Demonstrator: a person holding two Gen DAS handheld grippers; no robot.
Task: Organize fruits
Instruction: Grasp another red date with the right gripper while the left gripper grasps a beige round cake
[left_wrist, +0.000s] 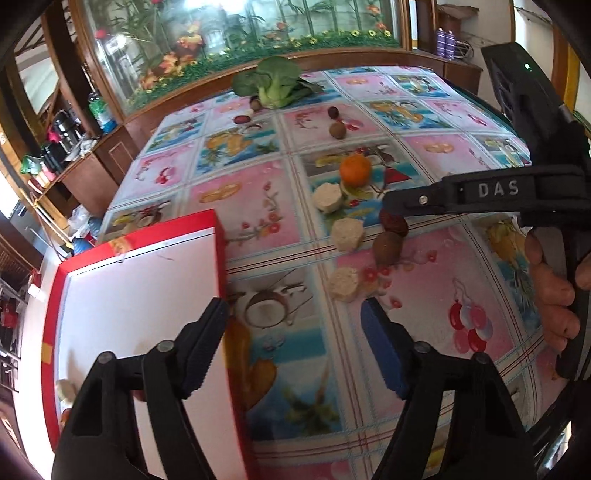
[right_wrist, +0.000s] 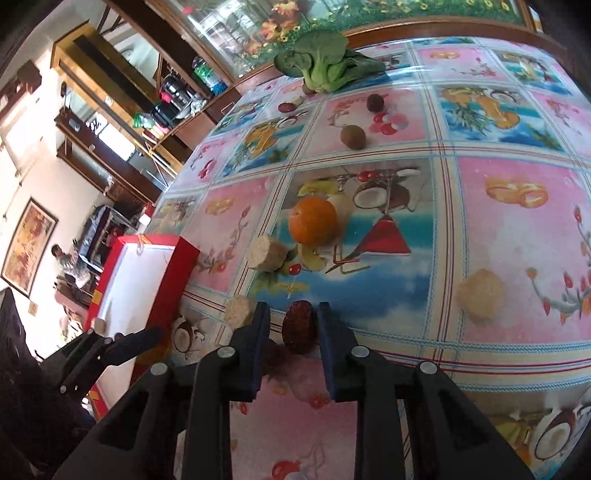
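A dark red date (right_wrist: 300, 326) sits between the fingers of my right gripper (right_wrist: 293, 314), which is partly open around it; a small gap shows on the left side. In the left wrist view the same date (left_wrist: 394, 223) hangs under the right gripper (left_wrist: 397, 212), just above a brown kiwi (left_wrist: 388, 248). My left gripper (left_wrist: 295, 317) is open and empty, beside the right wall of a red box (left_wrist: 221, 258) with a white inside. An orange (right_wrist: 312, 220), a second kiwi (right_wrist: 353, 137) and several pale cake pieces (right_wrist: 266, 253) lie on the table.
A bok choy (right_wrist: 325, 62) lies at the table's far edge with dark plums (right_wrist: 375, 102) near it. The patterned tablecloth (right_wrist: 517, 229) covers the table. Wooden cabinets and a glass display stand behind. The red box (right_wrist: 162, 273) sits at the table's left edge.
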